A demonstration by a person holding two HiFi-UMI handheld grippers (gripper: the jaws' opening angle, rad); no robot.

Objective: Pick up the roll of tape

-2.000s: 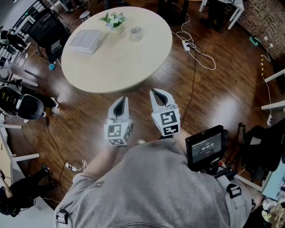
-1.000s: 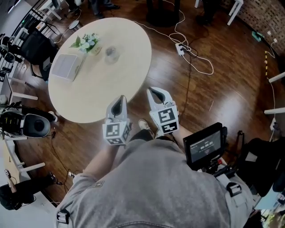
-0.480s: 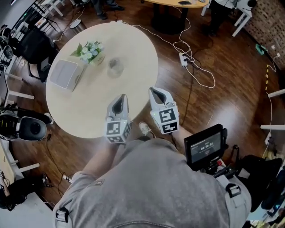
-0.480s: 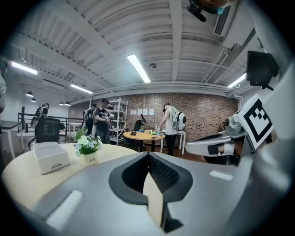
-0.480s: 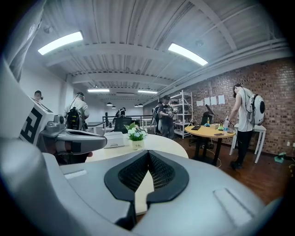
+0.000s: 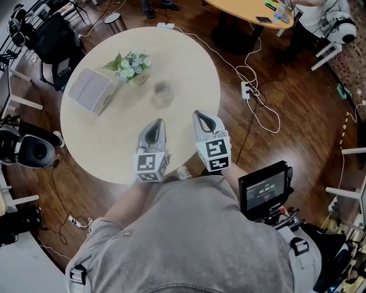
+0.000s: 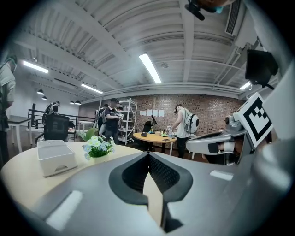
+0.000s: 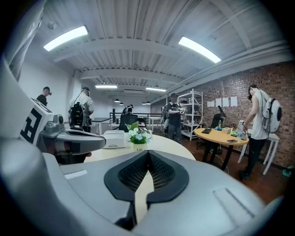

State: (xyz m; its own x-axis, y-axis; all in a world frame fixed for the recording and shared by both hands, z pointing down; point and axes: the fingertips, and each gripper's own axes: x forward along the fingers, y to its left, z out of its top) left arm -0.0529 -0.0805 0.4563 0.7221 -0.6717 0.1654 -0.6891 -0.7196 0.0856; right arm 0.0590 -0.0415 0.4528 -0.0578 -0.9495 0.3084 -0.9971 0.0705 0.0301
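The roll of clear tape [image 6: 163,94] lies on the round pale table [image 6: 103,143], right of the flowers. My left gripper [image 6: 155,123] and right gripper [image 6: 199,115] are side by side over the table's near edge, pointing toward the roll but short of it. Both are shut with nothing between the jaws. In the left gripper view the shut left gripper [image 7: 148,155] fills the lower picture and hides the roll. The right gripper view shows the right gripper [image 8: 148,153] shut too, with the table top beyond it.
A small pot of flowers [image 6: 132,66] and a white box [image 6: 91,90] stand on the table's far left. Cables and a power strip [image 6: 247,88] trail on the wood floor to the right. A second round table [image 6: 251,11], chairs and people stand beyond.
The person has walked up to the table. It has come nearer in the head view, and both shut grippers now reach over its near edge instead of over the floor.
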